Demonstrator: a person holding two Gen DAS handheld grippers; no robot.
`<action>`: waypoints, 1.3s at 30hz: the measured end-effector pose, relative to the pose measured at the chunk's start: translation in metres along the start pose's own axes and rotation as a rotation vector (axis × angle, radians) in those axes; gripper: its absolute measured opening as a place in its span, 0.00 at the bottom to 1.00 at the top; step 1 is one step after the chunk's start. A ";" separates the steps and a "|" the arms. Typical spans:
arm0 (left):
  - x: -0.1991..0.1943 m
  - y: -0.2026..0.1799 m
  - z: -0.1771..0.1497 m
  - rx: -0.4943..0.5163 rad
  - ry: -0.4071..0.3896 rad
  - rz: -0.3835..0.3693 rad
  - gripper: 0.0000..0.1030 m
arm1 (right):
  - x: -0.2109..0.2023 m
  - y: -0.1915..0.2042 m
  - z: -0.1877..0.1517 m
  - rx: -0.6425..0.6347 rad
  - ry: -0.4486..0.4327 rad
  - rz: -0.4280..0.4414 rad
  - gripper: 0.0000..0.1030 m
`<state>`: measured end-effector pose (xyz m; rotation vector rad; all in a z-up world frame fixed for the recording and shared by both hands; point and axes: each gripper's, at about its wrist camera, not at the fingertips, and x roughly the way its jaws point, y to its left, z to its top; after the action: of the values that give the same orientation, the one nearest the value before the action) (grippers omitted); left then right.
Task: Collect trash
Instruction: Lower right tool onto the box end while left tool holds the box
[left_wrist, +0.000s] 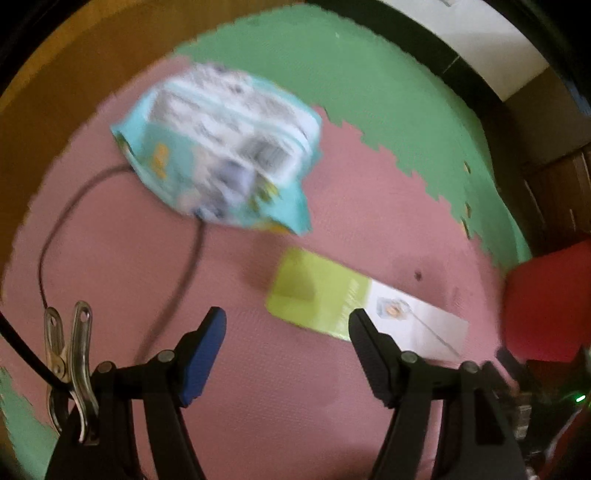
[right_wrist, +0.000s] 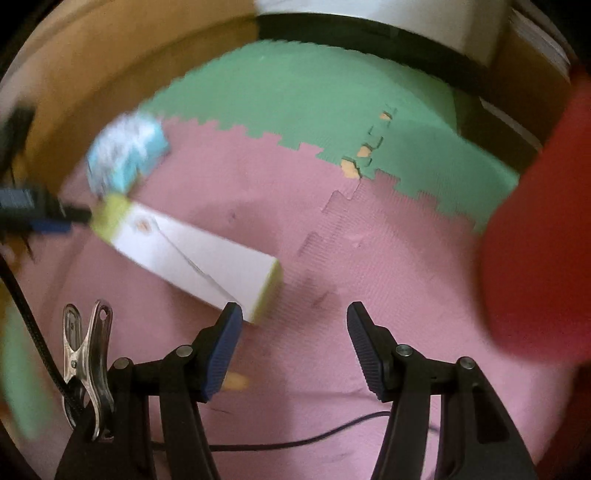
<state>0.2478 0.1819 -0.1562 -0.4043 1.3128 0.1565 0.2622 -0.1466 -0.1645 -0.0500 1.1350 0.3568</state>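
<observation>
Both empty: left tongs (left_wrist: 288, 328) gaping over pink floor mat (left_wrist: 332, 406), right tongs (right_wrist: 293, 323) likewise wide. Green-and-white carton (left_wrist: 332, 299) flat just beyond them, near red bin (right_wrist: 546, 240); blue wipes packet (left_wrist: 221, 155) farther left, probably awaiting pickup.

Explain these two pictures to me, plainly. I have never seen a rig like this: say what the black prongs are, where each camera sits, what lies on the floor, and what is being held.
A person holds a two-finger gripper in each hand, each with a camera looking along its fingers. One picture is from the left gripper, the other from the right gripper. Both stand open and hold nothing. Below is a pink and green foam mat. On it lie a light blue plastic package, a green and white box and a thin dark cable. A red object sits at the right; the blur hides what it is.
</observation>
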 end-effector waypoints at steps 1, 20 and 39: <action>0.001 0.000 0.004 0.022 -0.002 -0.001 0.70 | -0.001 -0.001 0.001 0.050 -0.009 0.038 0.58; 0.062 -0.052 0.003 0.086 0.170 -0.126 0.68 | 0.077 -0.013 0.018 0.312 0.114 0.258 0.60; -0.026 -0.138 0.020 0.138 0.203 -0.100 0.34 | -0.021 -0.054 0.058 0.325 0.076 0.283 0.47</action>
<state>0.3058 0.0656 -0.0997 -0.3744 1.4894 -0.0601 0.3213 -0.1900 -0.1289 0.3892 1.2659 0.4194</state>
